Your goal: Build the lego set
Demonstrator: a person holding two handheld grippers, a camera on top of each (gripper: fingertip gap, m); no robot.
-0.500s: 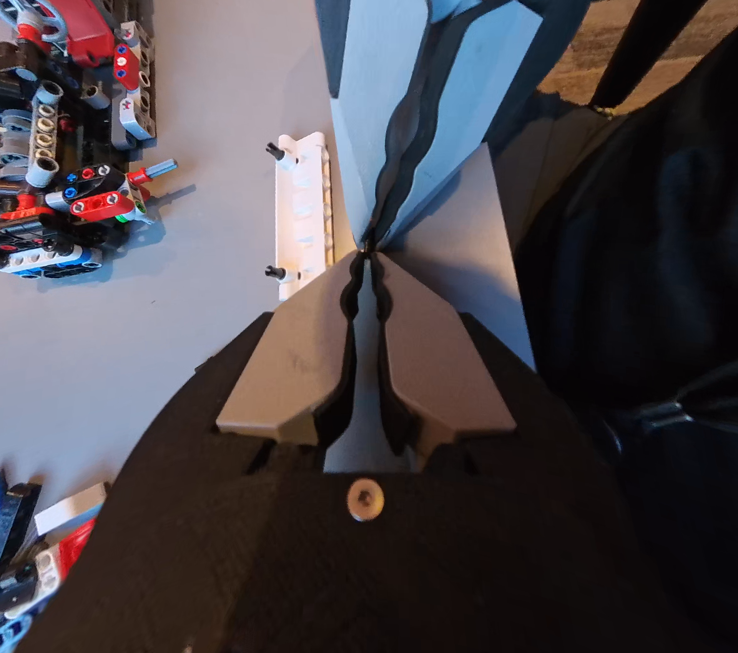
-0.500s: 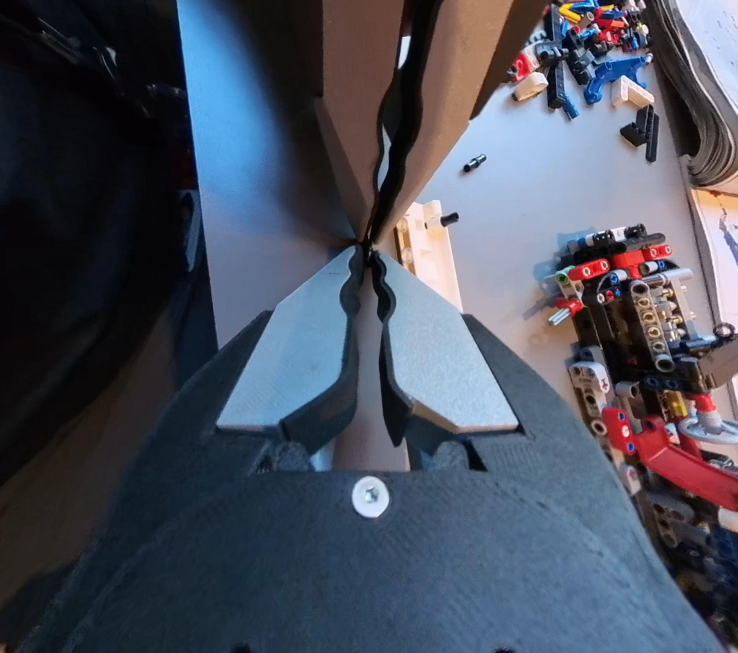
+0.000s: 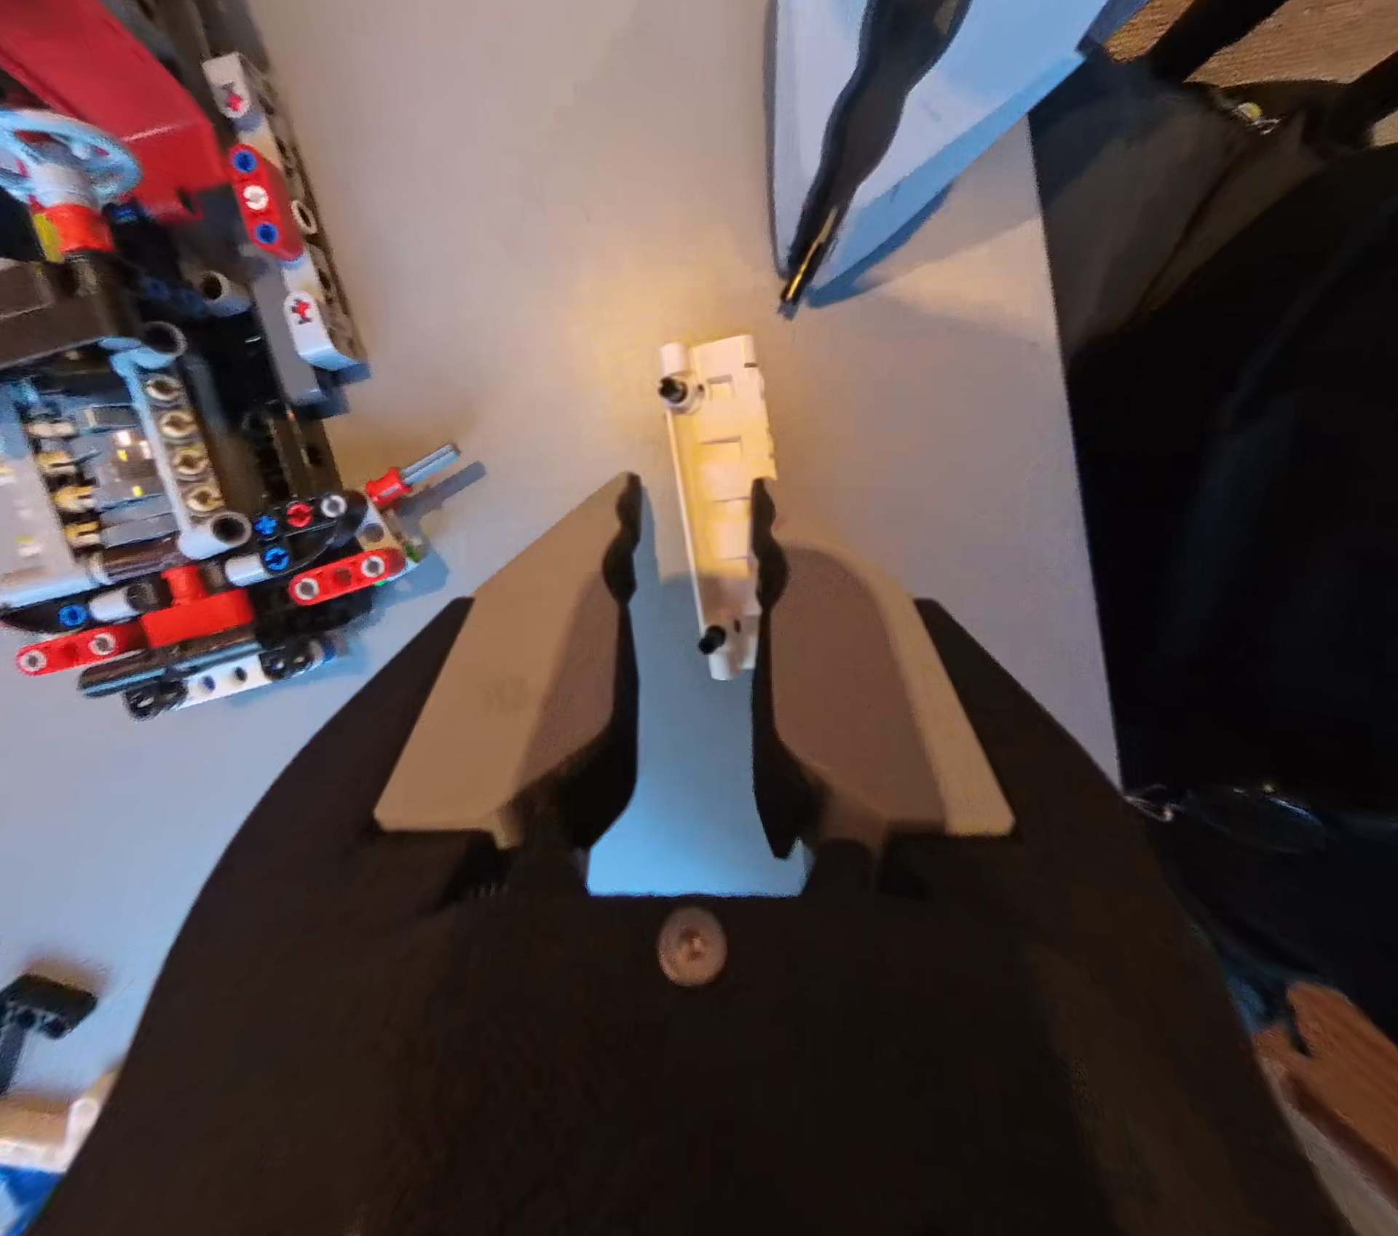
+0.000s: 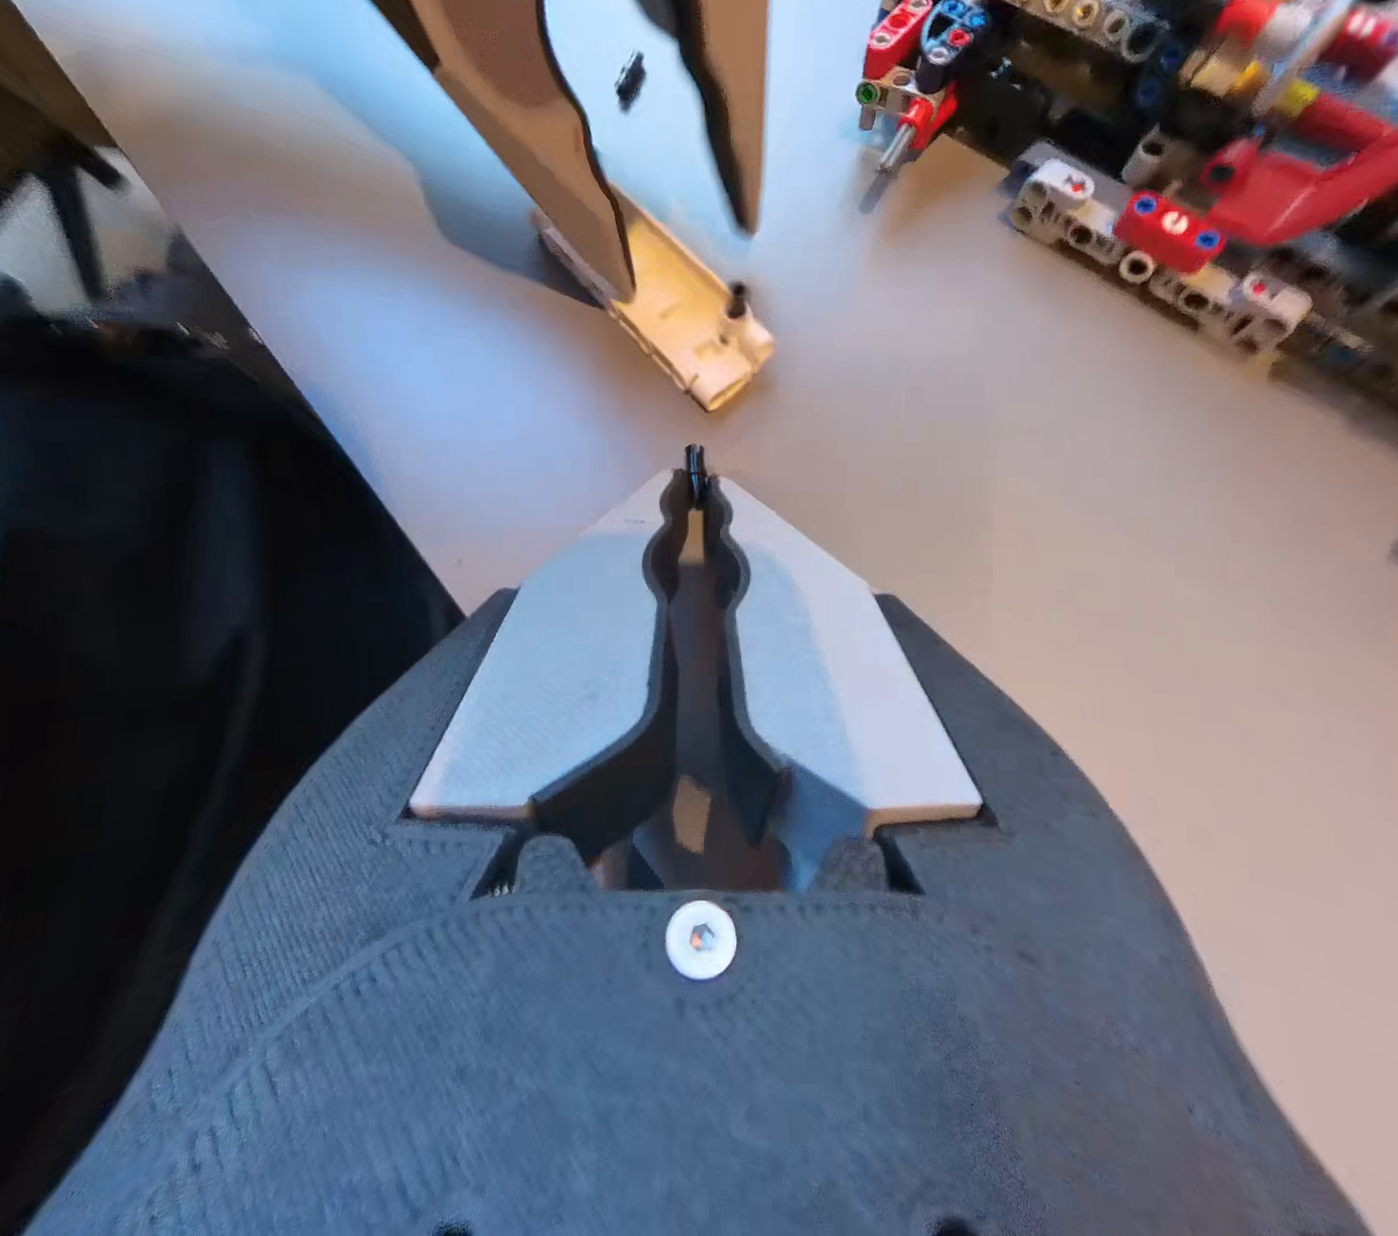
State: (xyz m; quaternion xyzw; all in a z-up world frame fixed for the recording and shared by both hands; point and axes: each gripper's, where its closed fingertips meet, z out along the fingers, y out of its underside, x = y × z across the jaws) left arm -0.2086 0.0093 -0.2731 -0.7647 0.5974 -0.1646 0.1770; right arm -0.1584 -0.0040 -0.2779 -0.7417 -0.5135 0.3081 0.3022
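The pale table (image 3: 529,65) fills most of both views, its near edge running down the right side of the left wrist view and down the left of the right wrist view, with dark clothing beyond it.

Next in size is the half-built model (image 3: 166,443), a dense block of black, grey and red beams that takes up the left side of the left wrist view; it appears again in the upper right of the right wrist view (image 4: 1135,65), well apart from the grippers.

The left gripper (image 3: 696,504) reaches up from the bottom of its own view with its jaws spread apart, one finger on either side of the lower half of the white piece; whether they touch it I cannot tell. In the right wrist view the same gripper (image 4: 681,247) comes down from the top.

The right gripper (image 4: 696,481) has its jaws clenched on a small black pin (image 4: 694,466), which sticks out past the fingertips. From the left wrist view this gripper (image 3: 802,277) shows in the upper right.

The white piece (image 3: 719,481) lies flat on the table at centre frame, long and narrow, with a black peg (image 3: 669,389) near each end. In the right wrist view it (image 4: 681,307) sits just above centre, close ahead of the held pin.

A loose black pin (image 4: 629,79) lies on the table in the upper middle of the right wrist view.
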